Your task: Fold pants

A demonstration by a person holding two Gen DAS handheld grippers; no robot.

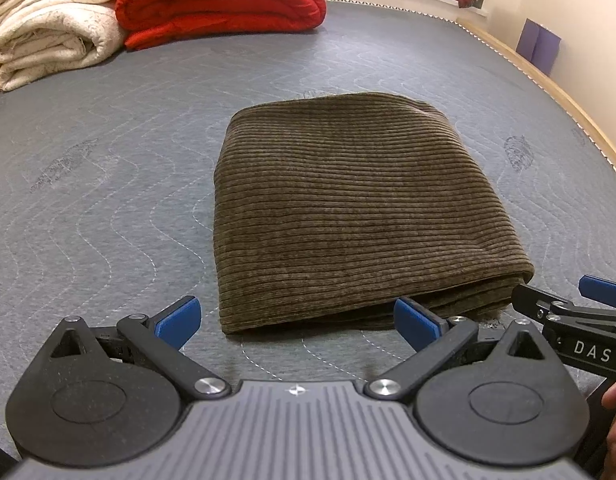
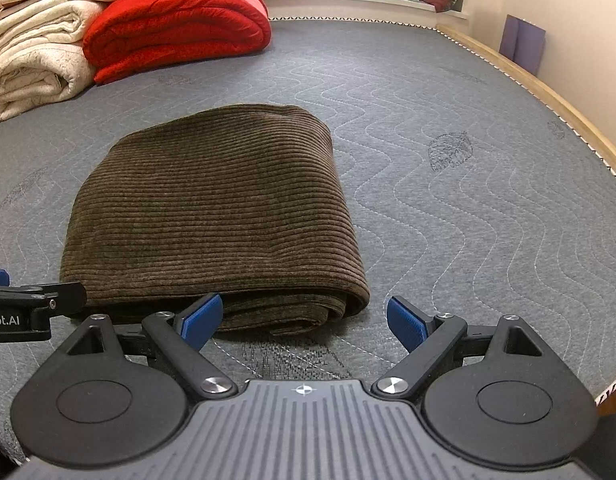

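The pants (image 1: 348,208) are brown wide-ribbed corduroy, matt and soft-looking; the mattress (image 1: 108,168) is grey quilted cloth with wavy stitching; the red blanket (image 1: 220,4) looks plush, the cream blankets (image 1: 48,28) fleecy; the left gripper (image 1: 296,320) is matt black plastic with textured blue pads (image 1: 178,320) and shiny metal pivots; the bed frame (image 2: 548,100) is light wood.

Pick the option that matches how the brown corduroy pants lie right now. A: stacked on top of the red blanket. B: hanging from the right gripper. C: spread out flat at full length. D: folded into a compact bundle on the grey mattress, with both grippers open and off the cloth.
D: the pants lie as a layered, folded bundle on the mattress, while the left gripper and right gripper sit open just short of its near edge.
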